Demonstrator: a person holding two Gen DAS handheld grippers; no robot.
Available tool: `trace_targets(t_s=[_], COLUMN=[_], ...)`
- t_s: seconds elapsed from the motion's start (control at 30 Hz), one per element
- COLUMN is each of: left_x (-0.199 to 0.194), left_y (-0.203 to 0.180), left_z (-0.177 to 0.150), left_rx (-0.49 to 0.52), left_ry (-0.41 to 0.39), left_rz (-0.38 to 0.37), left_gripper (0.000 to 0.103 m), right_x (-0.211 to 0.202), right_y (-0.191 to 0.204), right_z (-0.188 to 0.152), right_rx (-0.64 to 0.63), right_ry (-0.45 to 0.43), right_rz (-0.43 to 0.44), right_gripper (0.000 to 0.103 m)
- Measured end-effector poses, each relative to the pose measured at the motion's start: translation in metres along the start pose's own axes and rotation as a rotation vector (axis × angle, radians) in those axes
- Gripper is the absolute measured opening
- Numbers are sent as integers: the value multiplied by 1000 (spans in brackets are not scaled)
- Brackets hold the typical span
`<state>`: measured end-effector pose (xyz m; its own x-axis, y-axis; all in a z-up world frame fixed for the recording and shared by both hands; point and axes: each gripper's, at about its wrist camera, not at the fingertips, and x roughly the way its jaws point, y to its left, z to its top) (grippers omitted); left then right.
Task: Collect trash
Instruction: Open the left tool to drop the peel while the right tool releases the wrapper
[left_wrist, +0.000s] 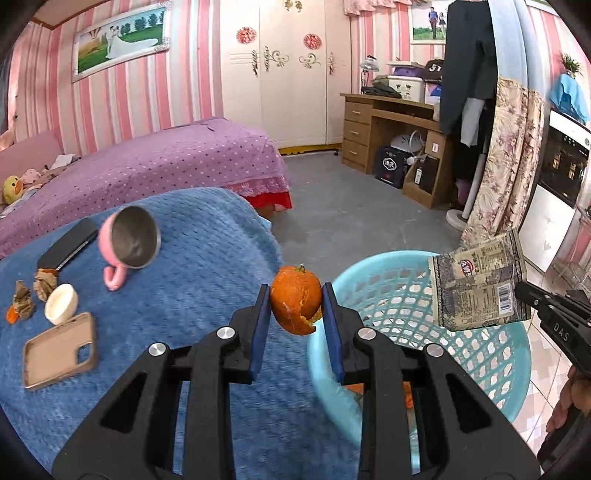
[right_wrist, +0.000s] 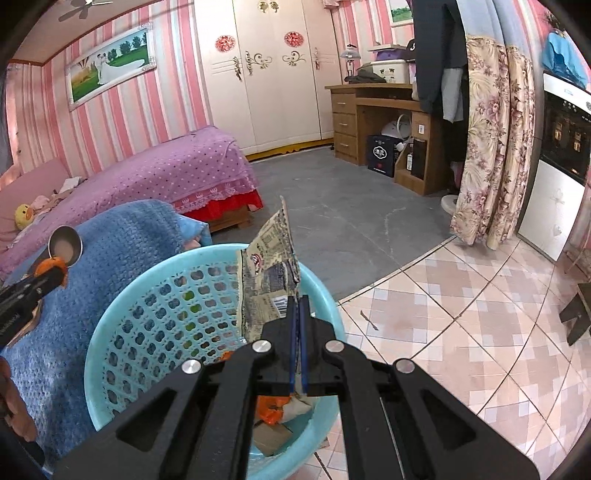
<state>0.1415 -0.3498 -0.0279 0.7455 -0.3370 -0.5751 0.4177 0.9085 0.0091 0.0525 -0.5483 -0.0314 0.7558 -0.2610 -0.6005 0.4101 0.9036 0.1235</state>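
Clamped in the left gripper (left_wrist: 296, 300), curled orange peel (left_wrist: 295, 301) is brought near the round turquoise perforated plastic basket (left_wrist: 480, 354), over which a printed foil wrapper (right_wrist: 267, 280) is pinched by the right gripper (right_wrist: 298, 306); release of both is judged next.

My way into the basket (right_wrist: 118, 317) was open from above, its mouth wide at lower centre. The wrapper (right_wrist: 269, 280) stood upright across its right rim. At lower left, the blue blanket (left_wrist: 207, 258) pressed against the basket's side; floor (right_wrist: 332, 206) beyond lay open.

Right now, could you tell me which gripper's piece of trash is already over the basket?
The right gripper: its snack wrapper hangs over the blue basket; the left gripper's orange peel sits at the rim.
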Motion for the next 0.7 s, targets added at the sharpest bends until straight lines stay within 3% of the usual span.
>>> trace_targets(t_s=[0.4, 0.47, 0.53, 0.63, 0.7], left_x=[16, 17, 17, 12, 11], left_y=[-35, -35, -33, -24, -15], left_z=[3, 6, 9, 12, 16], left_rx=[63, 67, 66, 48, 30], left_ry=[7, 5, 0, -27, -26], left_rz=[-51, -37, -28, 7, 13], left_gripper=[29, 39, 66, 83, 86], right_x=[-3, -3, -2, -4, -4], right_y=[-9, -6, -4, -2, -1], right_z=[0, 0, 0, 2, 2], right_rx=[19, 9, 1, 4, 2], right_ry=[14, 16, 17, 13, 14], right_rz=[-36, -39, -40, -35, -34], right_gripper=[2, 2, 2, 2, 2])
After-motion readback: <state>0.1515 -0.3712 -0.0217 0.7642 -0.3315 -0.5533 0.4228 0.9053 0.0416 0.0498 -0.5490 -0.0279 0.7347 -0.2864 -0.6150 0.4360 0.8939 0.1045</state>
